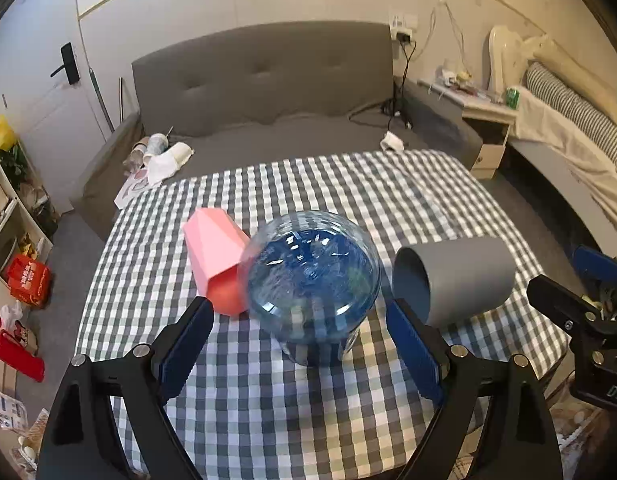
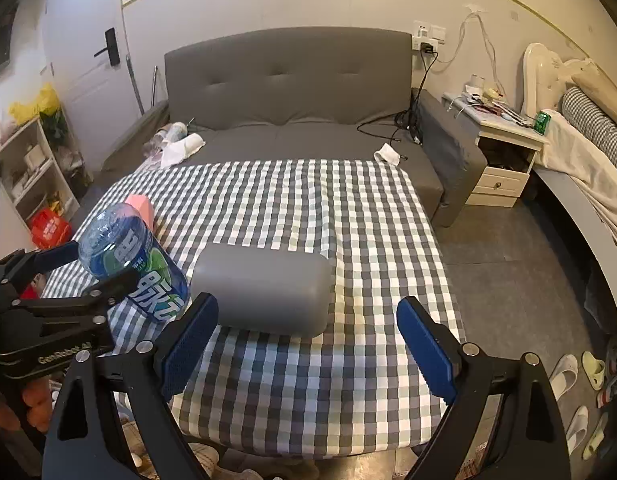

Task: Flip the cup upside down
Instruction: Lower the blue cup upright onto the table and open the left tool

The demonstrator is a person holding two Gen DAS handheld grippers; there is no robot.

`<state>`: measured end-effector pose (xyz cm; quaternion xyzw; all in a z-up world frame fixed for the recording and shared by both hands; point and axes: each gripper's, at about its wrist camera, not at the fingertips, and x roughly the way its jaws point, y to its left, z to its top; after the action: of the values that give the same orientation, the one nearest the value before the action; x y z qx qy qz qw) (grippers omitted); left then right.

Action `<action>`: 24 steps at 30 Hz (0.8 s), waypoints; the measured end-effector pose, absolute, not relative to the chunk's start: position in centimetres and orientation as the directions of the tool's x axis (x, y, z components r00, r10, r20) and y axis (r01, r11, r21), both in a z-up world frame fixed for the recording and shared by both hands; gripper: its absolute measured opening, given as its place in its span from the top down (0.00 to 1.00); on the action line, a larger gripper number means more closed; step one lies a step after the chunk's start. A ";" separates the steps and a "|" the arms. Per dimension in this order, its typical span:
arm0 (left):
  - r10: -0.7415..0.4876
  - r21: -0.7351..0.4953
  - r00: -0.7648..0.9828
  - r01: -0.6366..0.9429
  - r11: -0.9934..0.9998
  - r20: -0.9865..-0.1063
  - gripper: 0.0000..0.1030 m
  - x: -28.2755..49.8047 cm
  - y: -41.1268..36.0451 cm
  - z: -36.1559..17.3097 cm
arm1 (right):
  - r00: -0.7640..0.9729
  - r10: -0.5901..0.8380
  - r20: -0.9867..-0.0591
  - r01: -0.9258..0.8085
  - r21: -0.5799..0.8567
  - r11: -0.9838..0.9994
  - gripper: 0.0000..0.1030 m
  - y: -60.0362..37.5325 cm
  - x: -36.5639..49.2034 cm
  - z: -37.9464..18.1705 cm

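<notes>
On the table covered with a grey, white and green checked cloth [image 1: 268,420], toward its left edge, a pink faceted plastic cup [image 1: 214,252] lies on its side, its mouth toward the near edge. Just right of it stands a clear blue plastic bottle with a blue-green label [image 1: 312,276], upside down and blurred, between the wide-spread fingers of the left gripper [image 1: 298,344]. Next lies a smooth grey cylindrical cup [image 2: 264,290] on its side, near the near edge. The right gripper [image 2: 306,344] is spread wide, holding nothing, just before that cup.
</notes>
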<state>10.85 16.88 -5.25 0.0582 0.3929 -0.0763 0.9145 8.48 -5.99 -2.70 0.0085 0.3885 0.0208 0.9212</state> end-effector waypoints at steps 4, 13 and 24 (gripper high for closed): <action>-0.125 0.008 0.696 0.184 0.983 -0.707 0.12 10.0 17.8 -3.9 | 0.717 0.044 -0.696 -0.036 0.026 0.999 0.11 -5.8 7.4 -2.0; -0.154 -0.031 0.752 0.176 0.984 -0.641 0.12 7.2 19.2 -0.7 | 0.760 0.049 -0.648 -0.050 0.018 0.999 0.11 -4.9 4.1 -0.1; -0.170 -0.088 0.808 0.147 0.985 -0.565 0.12 3.2 22.6 1.6 | 0.805 0.059 -0.591 -0.071 0.002 0.997 0.11 -2.8 -0.3 1.7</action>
<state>3.18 22.62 1.55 -0.0200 0.2988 -0.0834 0.9505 -0.27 -2.83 1.70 -0.0100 0.3108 0.0342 0.9498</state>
